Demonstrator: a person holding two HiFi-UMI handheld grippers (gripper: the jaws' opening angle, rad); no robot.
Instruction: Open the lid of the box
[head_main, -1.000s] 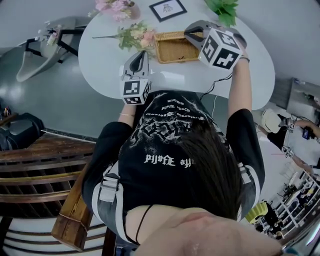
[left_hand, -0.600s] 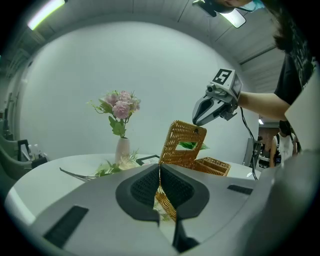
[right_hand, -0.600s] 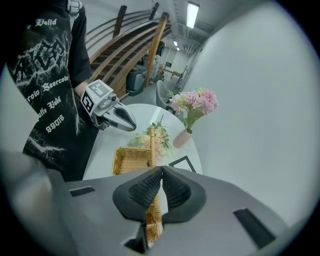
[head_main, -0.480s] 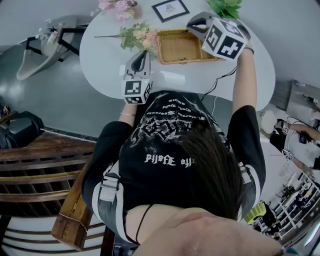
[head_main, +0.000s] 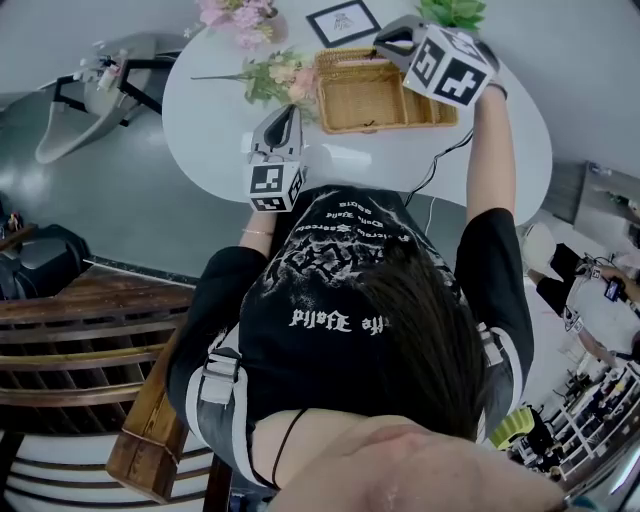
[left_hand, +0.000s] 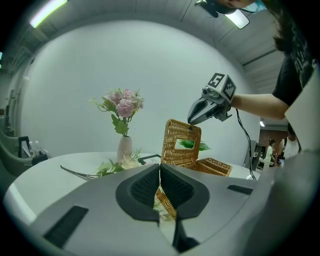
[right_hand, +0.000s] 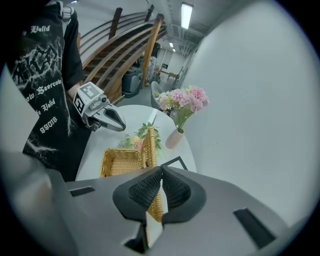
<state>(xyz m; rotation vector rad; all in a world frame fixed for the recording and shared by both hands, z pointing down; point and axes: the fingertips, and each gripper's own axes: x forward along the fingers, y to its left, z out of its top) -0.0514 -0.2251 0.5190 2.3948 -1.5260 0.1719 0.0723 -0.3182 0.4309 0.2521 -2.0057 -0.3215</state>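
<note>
A woven wicker box (head_main: 390, 100) lies on the round white table (head_main: 205, 120). Its lid (left_hand: 182, 143) stands nearly upright at the far edge, and the box's inside (right_hand: 121, 163) shows bare. My right gripper (head_main: 390, 44) is shut on the lid's top edge (right_hand: 150, 145); the wicker runs between its pads. From the left gripper view the right gripper (left_hand: 200, 111) sits atop the lid. My left gripper (head_main: 288, 110) hovers shut and empty near the table's front edge, left of the box and apart from it.
A vase of pink flowers (head_main: 235, 14), a loose flower spray (head_main: 272, 76), a framed card (head_main: 337, 20) and a green plant (head_main: 450, 12) ring the box at the back. A cable (head_main: 436, 162) hangs off the table's near edge. Wooden steps (head_main: 80, 340) lie at the left.
My right gripper has swung the lid up and back toward the table's far side, exposing the box's inside. The left gripper has barely moved.
</note>
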